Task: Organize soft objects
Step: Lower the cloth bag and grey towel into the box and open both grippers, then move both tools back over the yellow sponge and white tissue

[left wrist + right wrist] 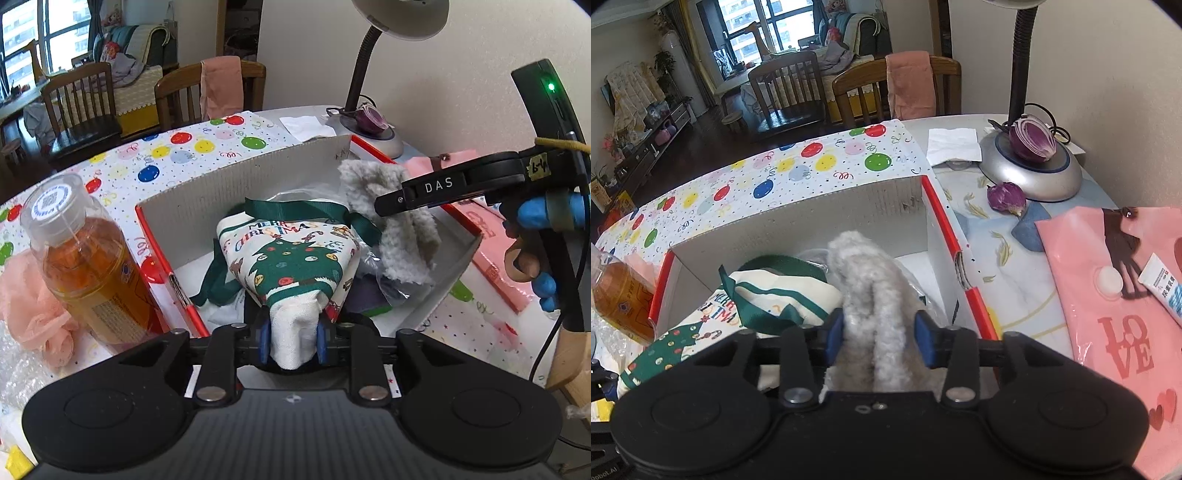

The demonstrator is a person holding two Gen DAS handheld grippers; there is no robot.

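An open cardboard box [240, 166] with red edges sits on the balloon-print tablecloth. A Christmas-print cloth bag [291, 254] with green ribbon handles lies in it, and my left gripper [293, 341] is shut on its white end at the box's near side. A grey fluffy cloth [864, 280] drapes into the box [798, 218] to the right of the bag [768, 291]. My right gripper [879, 332] stands open around it, the cloth loose between the blue pads. The left wrist view shows that gripper's black finger [424, 192] from the side, against the grey cloth [402, 240].
A bottle of amber liquid [88, 266] and a pink mesh puff [33, 295] stand left of the box. To the right are a desk lamp [1030, 166] with a halved red onion [1032, 138] on its base, a pink LOVE bag [1108, 295] and a white tube [1160, 291]. Wooden chairs stand beyond the table.
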